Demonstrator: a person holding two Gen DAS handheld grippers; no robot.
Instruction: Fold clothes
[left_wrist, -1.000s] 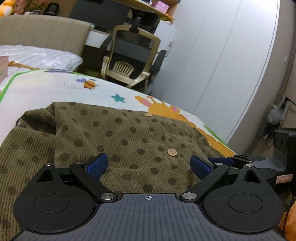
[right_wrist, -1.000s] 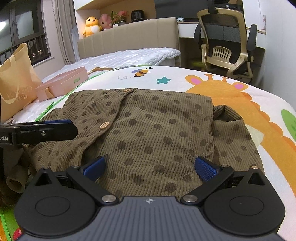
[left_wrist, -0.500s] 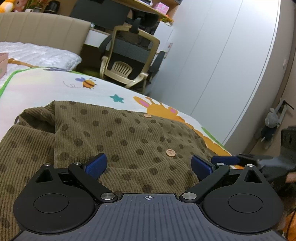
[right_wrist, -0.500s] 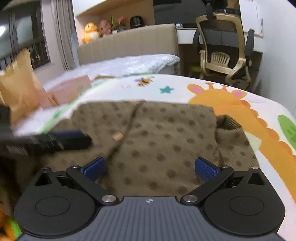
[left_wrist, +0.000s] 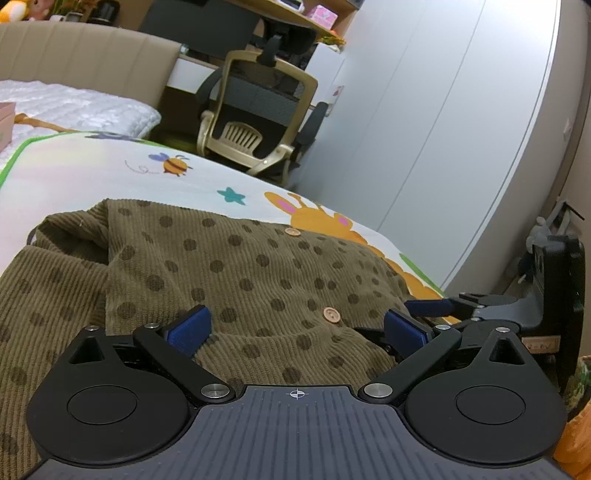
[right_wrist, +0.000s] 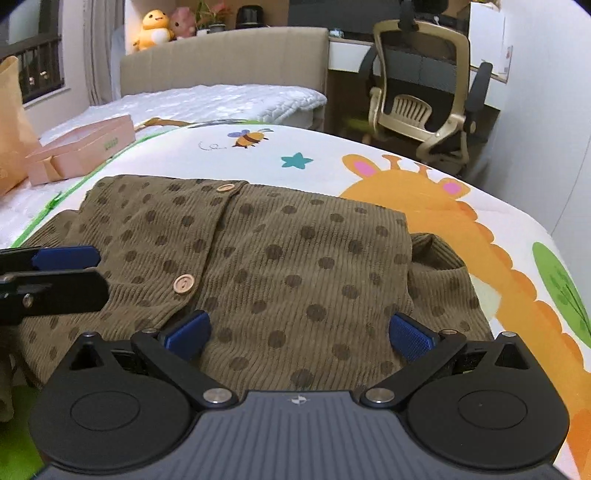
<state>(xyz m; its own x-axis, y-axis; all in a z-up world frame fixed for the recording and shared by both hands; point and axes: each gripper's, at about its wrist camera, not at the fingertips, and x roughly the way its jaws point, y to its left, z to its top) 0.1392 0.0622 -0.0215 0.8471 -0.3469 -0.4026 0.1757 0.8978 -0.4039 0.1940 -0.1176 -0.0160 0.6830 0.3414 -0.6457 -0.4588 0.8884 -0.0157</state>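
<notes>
A brown corduroy cardigan with dark dots and wooden buttons (left_wrist: 236, 273) lies on the cartoon-print play mat (left_wrist: 110, 177), sleeves folded in. It also shows in the right wrist view (right_wrist: 295, 258). My left gripper (left_wrist: 295, 328) is open just above the cardigan's near hem, holding nothing. My right gripper (right_wrist: 299, 332) is open over the near hem on the right side, holding nothing. The right gripper's blue fingertips (left_wrist: 428, 307) show at the right in the left wrist view. The left gripper's fingers (right_wrist: 62, 256) show at the left in the right wrist view.
A pink box (right_wrist: 81, 147) and a paper bag (right_wrist: 11, 129) sit on the bed at far left. A beige office chair (right_wrist: 421, 107) stands past the mat. White wardrobe doors (left_wrist: 443, 129) rise at the right. The bed's headboard (right_wrist: 221, 62) is behind.
Both grippers stay open over the cardigan's near hem. The views have shifted slightly; the right gripper drew back a little and returned. The cardigan has not moved.
</notes>
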